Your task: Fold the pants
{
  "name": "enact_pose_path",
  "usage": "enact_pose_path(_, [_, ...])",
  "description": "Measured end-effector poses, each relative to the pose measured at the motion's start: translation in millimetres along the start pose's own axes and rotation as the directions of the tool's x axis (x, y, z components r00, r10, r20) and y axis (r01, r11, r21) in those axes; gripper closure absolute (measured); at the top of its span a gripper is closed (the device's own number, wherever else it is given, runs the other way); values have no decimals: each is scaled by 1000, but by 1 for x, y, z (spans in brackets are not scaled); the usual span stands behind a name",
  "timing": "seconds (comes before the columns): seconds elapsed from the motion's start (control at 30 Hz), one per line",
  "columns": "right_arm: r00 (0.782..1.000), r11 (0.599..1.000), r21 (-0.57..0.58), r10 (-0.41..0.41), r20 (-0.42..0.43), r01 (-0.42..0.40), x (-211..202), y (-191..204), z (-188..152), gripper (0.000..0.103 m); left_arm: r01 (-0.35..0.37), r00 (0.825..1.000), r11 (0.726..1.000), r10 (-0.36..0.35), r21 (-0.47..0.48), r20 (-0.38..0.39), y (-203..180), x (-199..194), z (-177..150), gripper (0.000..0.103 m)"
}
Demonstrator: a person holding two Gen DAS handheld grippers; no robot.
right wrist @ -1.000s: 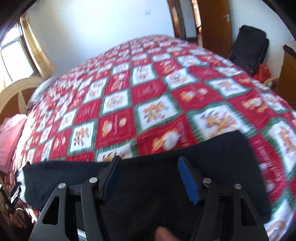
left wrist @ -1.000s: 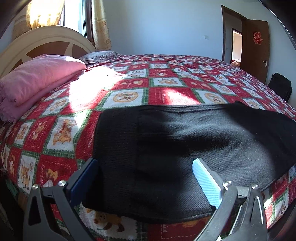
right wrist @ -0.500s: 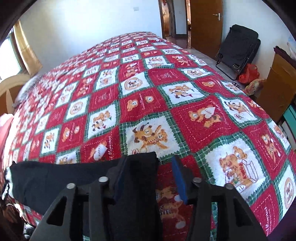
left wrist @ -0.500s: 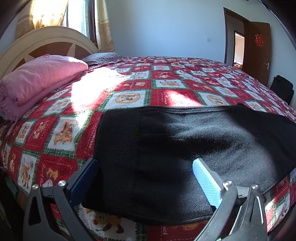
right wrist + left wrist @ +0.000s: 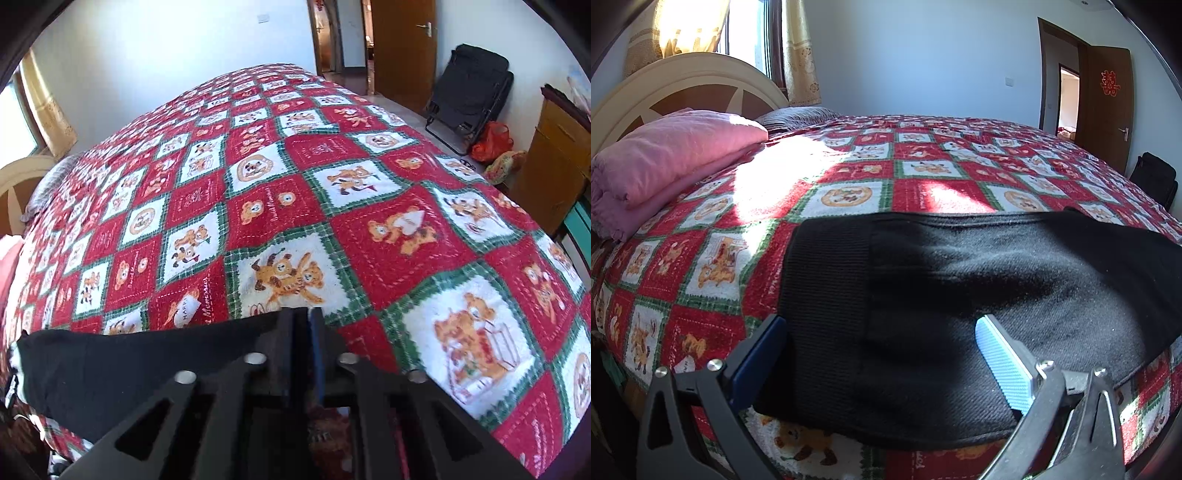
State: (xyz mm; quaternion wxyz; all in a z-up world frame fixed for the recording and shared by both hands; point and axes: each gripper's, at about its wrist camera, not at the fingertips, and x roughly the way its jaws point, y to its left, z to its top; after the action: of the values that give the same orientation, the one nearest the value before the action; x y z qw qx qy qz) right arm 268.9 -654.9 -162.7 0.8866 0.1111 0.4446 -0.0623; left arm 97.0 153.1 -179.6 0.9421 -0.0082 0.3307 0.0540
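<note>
Black pants (image 5: 960, 288) lie flat along the near edge of the bed, waistband (image 5: 827, 295) to the left. My left gripper (image 5: 879, 332) is open, its jaws spread over the waistband end just above the cloth. In the right wrist view the pants (image 5: 129, 365) stretch away to the left. My right gripper (image 5: 308, 317) is shut on the pants' leg end at the near edge of the bed.
The bed carries a red, white and green bear-patterned quilt (image 5: 295, 192). A folded pink blanket (image 5: 665, 162) lies by the headboard (image 5: 683, 81). A black folding chair (image 5: 469, 92), a red bag (image 5: 493, 142) and a wooden cabinet (image 5: 554, 166) stand beside the bed on the right.
My right gripper moved right along the pants to the leg end and closed on it. My left gripper stayed open over the waistband.
</note>
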Motion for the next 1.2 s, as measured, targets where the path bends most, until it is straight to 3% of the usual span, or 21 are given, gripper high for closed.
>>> enact_pose_path(0.03, [1000,1000,17,-12,11,11,-6,-4,-2,38,1,1000,1000,-1,-1,-4,0,0,0,0])
enact_pose_path(0.13, [999,996,79,45,7,-45,-24,-16,-14,38,4,1000,1000,-4,-13,2,0,-5,2,0])
enact_pose_path(0.37, [998,996,61,65,-12,-65,-33,-13,-40,39,-2,1000,999,3,-32,10,1,-1,7,0])
enact_pose_path(0.43, [998,996,66,65,-14,-64,-31,-11,-41,56,-13,1000,999,13,-38,5,1,4,6,0])
enact_pose_path(0.47, [997,995,67,77,-15,-76,-30,-10,-41,58,-21,1000,999,22,-38,15,0,4,5,0])
enact_pose_path(0.57, [992,990,76,123,-27,-120,-23,-8,-41,59,-23,999,999,24,-48,23,1,4,5,0])
enact_pose_path(0.73, [993,993,39,112,-40,-110,-8,-2,-42,60,-22,999,999,23,-50,31,2,4,4,0])
enact_pose_path(0.83, [995,994,50,96,-28,-94,-10,-3,-42,69,-22,999,998,23,-53,28,2,4,5,0])
enact_pose_path(1.0, [991,987,85,135,2,-135,-12,-13,-46,78,-21,1000,998,22,-62,16,5,4,7,0])
enact_pose_path(1.1, [989,984,99,147,26,-149,-18,-10,-47,88,-20,1000,996,20,-82,6,8,5,8,0])
enact_pose_path(1.2, [993,991,80,108,53,-112,-26,-1,-48,92,-17,1000,996,17,-90,-1,9,5,8,0])
